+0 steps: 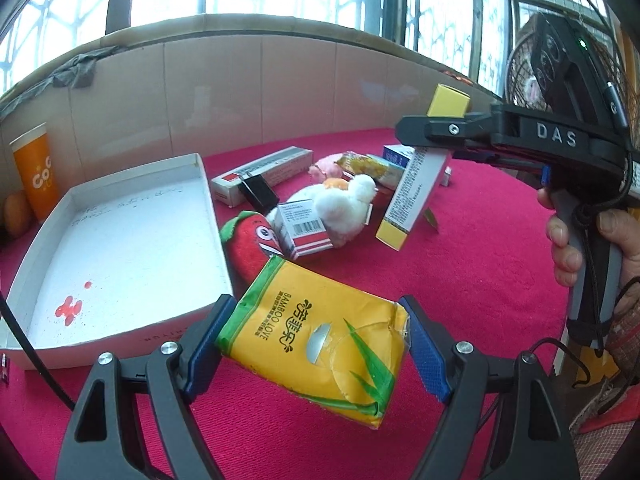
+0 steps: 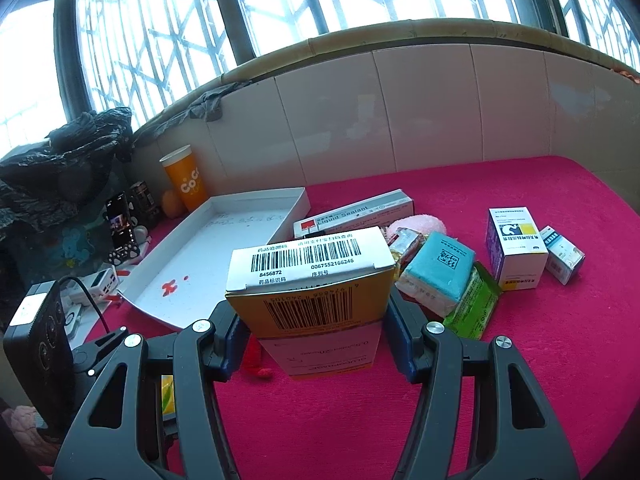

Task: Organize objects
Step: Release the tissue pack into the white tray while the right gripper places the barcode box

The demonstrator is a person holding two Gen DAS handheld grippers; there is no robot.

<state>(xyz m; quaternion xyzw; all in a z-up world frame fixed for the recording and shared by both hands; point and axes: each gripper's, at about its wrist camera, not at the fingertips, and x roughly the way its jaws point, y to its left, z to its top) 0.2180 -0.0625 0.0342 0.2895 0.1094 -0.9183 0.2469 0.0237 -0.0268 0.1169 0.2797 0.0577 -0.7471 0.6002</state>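
My left gripper [image 1: 308, 344] is shut on a yellow tissue pack [image 1: 316, 340] and holds it above the red cloth, just right of the white tray [image 1: 120, 248]. My right gripper [image 2: 312, 340] is shut on a yellow and white medicine box [image 2: 312, 280], lifted off the cloth; the box also shows in the left wrist view [image 1: 416, 184], held by the right gripper [image 1: 432, 130] over the pile. The tray [image 2: 224, 216] is open and holds nothing but red stains.
A pile lies mid-cloth: a strawberry plush [image 1: 250, 240], a white plush [image 1: 344, 204], a small red-white box [image 1: 304, 228], a sealant box [image 2: 356, 212], a teal pack [image 2: 438, 268], a green packet [image 2: 476, 304] and two medicine boxes [image 2: 516, 248]. An orange cup [image 1: 36, 172] stands by the wall.
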